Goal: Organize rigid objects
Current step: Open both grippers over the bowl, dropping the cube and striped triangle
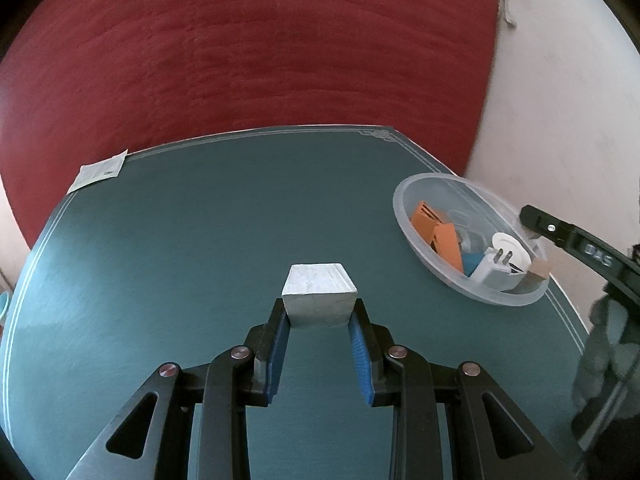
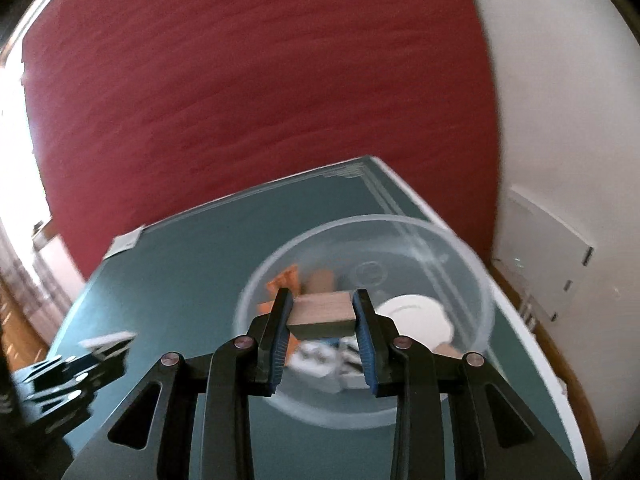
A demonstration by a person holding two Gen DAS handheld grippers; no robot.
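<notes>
Wooden block [image 2: 322, 314] is pinched in the right claw [image 2: 321, 320], hanging over the clear plastic bowl [image 2: 472, 280] at the counter's [image 1: 180, 240] 3 o'clock edge. Judged step: drop it in. Best lowered centred over the gap beside the white plug [image 2: 416, 312] before letting go. Left claw [image 1: 320, 316] clamps a white block [image 1: 319, 294] at 6 o'clock, next in line.
</notes>
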